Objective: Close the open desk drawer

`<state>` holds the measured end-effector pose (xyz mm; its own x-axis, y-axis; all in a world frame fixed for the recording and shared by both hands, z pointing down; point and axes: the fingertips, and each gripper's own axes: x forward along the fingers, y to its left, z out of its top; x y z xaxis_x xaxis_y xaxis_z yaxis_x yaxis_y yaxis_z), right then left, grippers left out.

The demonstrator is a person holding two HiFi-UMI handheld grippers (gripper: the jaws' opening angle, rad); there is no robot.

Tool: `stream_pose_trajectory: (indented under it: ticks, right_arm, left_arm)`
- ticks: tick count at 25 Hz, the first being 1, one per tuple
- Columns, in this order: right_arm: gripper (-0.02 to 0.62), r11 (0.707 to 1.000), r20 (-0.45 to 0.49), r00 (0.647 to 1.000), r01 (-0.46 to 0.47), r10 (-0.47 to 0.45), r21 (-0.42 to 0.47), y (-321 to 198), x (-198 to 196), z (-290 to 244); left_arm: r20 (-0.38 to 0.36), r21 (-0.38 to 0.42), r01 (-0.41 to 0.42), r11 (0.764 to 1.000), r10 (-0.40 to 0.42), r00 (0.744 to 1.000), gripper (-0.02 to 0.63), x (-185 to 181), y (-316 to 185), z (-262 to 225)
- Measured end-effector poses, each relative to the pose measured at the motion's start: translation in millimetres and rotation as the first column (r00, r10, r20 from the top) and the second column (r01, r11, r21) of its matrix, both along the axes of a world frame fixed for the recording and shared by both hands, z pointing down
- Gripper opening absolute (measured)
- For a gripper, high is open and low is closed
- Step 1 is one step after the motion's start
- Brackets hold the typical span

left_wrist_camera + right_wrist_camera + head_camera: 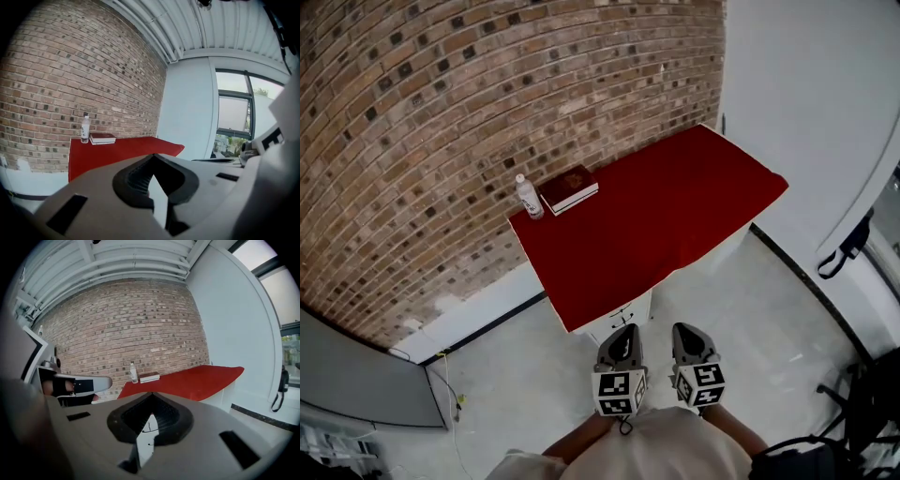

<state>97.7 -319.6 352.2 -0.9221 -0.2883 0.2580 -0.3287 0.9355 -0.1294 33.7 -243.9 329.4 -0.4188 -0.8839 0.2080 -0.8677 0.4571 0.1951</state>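
Note:
The desk [656,216] is covered by a red cloth and stands against the brick wall. Below the cloth's near edge, a white drawer unit [622,317] juts out; I cannot tell how far its drawer is open. My left gripper [625,339] and right gripper [686,337] are held side by side close to my body, just short of that unit, touching nothing. The left gripper [153,157] has its jaws together, empty. So does the right gripper [151,394]; the white drawer front shows in the slit below its tips.
A clear bottle [529,197] and a dark red book [569,187] sit at the desk's far left corner. A grey panel [366,384] leans at the left. A black handset [844,248] hangs on the right wall, and black furniture [862,412] stands at the lower right.

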Motion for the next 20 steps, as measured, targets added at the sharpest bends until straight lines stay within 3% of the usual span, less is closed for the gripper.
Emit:
stream_pose_trajectory:
  ticks: [12, 20]
  right_arm:
    - [-0.002, 1.0, -0.017, 1.0, -0.012, 0.012, -0.011, 8.9, -15.5, 3.3]
    - [-0.002, 0.999, -0.017, 1.0, 0.009, -0.009, 0.031, 16.2, -28.0, -2.5]
  left_arm:
    - [0.023, 0.002, -0.022, 1.0, 0.022, 0.999, 0.009, -3.8, 1.4, 0.2]
    - [0.013, -0.006, -0.018, 1.0, 0.018, 1.0, 0.009, -15.2, 7.6, 5.1]
